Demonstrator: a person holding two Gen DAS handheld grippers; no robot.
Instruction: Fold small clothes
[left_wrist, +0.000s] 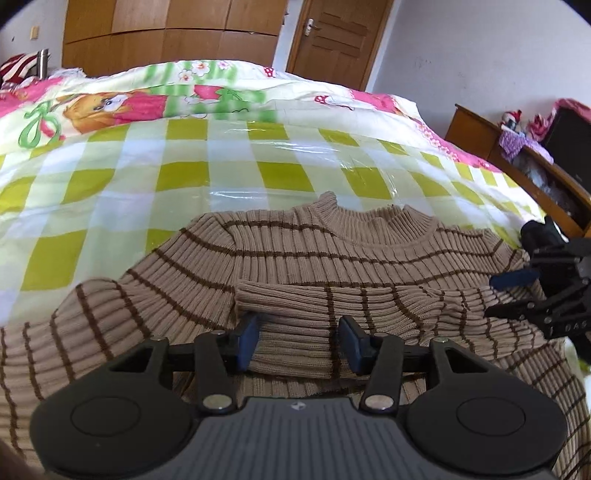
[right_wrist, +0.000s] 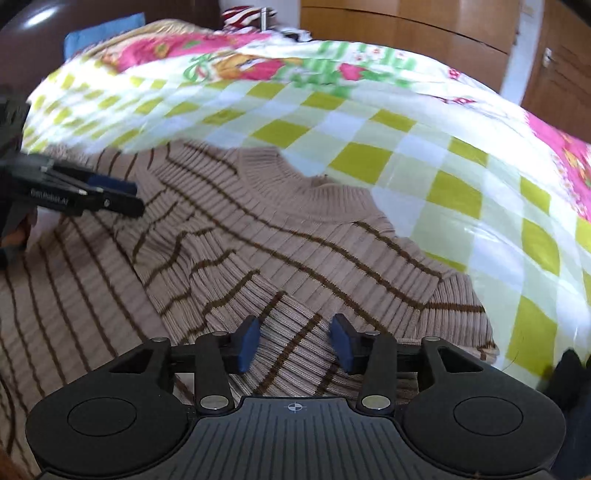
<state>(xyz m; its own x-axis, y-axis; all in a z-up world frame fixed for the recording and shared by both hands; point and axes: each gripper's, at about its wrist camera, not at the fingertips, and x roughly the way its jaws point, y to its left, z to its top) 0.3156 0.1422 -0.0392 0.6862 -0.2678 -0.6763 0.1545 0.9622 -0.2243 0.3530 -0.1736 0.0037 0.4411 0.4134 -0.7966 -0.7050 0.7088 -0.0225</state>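
Note:
A beige ribbed sweater (left_wrist: 295, 254) with thin brown stripes lies flat on the bed, collar toward the far side. One sleeve (left_wrist: 332, 299) is folded across its chest, cuff pointing left. My left gripper (left_wrist: 301, 343) hovers low over the sweater's middle, jaws apart, with a band of knit lying between the blue pads (left_wrist: 248, 341) and no visible pinch. My right gripper (right_wrist: 294, 341) is open just above the folded sleeve (right_wrist: 280, 332) near the shoulder. It shows at the right edge of the left wrist view as the right gripper (left_wrist: 511, 295), empty. The left gripper (right_wrist: 129, 197) appears at the left edge of the right wrist view.
The bed (left_wrist: 184, 155) has a green-and-white checked cover under clear plastic, with a pink cartoon quilt (left_wrist: 110, 107) at its far end. A wooden wardrobe (left_wrist: 170, 33) and door (left_wrist: 332, 33) stand behind. A cluttered wooden bedside cabinet (left_wrist: 517, 147) is at the right.

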